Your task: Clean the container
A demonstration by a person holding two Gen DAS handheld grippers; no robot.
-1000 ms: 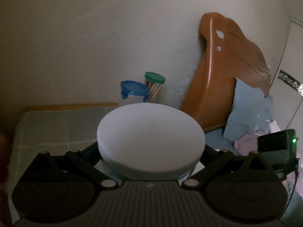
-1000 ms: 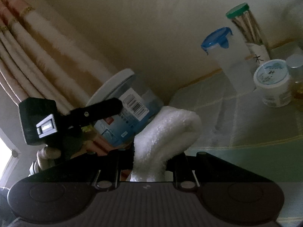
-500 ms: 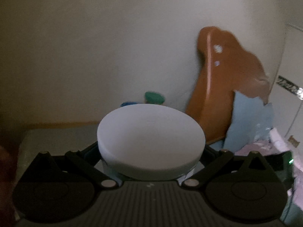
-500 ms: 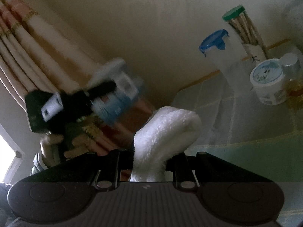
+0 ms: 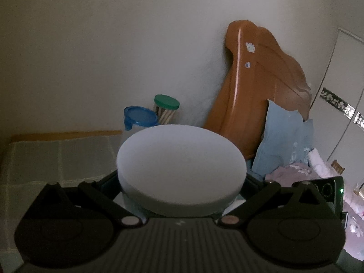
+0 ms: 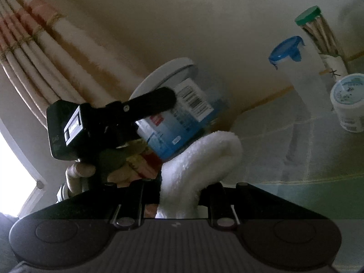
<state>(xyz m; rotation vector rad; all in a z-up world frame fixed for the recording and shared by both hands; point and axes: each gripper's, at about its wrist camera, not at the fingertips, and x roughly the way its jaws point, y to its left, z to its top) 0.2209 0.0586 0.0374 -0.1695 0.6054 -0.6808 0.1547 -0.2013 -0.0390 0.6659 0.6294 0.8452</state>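
Presently, items as seen:

Container (image 6: pixel 182 118): round clear tub with a pale lid, blue-and-white label and barcode. Tilted, lifted clear of the table, clamped at its sides between the fingers of the left gripper (image 6: pixel 157 101). In the left wrist view its lid (image 5: pixel 180 170) fills the middle of the frame and hides the finger pads.

Left gripper, second entry: black body; a hand (image 6: pixel 77 173) grips its handle below.

Right gripper (image 6: pixel 179 195): fingers clenched on a folded white towel (image 6: pixel 204 157). The towel's rounded fold stands up out of the fingers and touches the lower side of the container.

Table (image 6: pixel 307 150): covered with a pale checked cloth.

On the table, near the wall:
- clear tub with a blue lid (image 6: pixel 286 50);
- tall clear jar with a green lid (image 6: pixel 308 14), holding thin wooden sticks, just beside the blue-lidded tub;
- small white pot with a printed top (image 6: pixel 349 88), nearer than those two.

Surroundings:
- cream curtain with pink bands (image 6: pixel 34 36), left in the right wrist view;
- brown wooden headboard (image 5: pixel 257 86), leaning on the wall;
- blue pillow (image 5: pixel 282 141) before it, with pink bedding (image 5: pixel 295 170) below.
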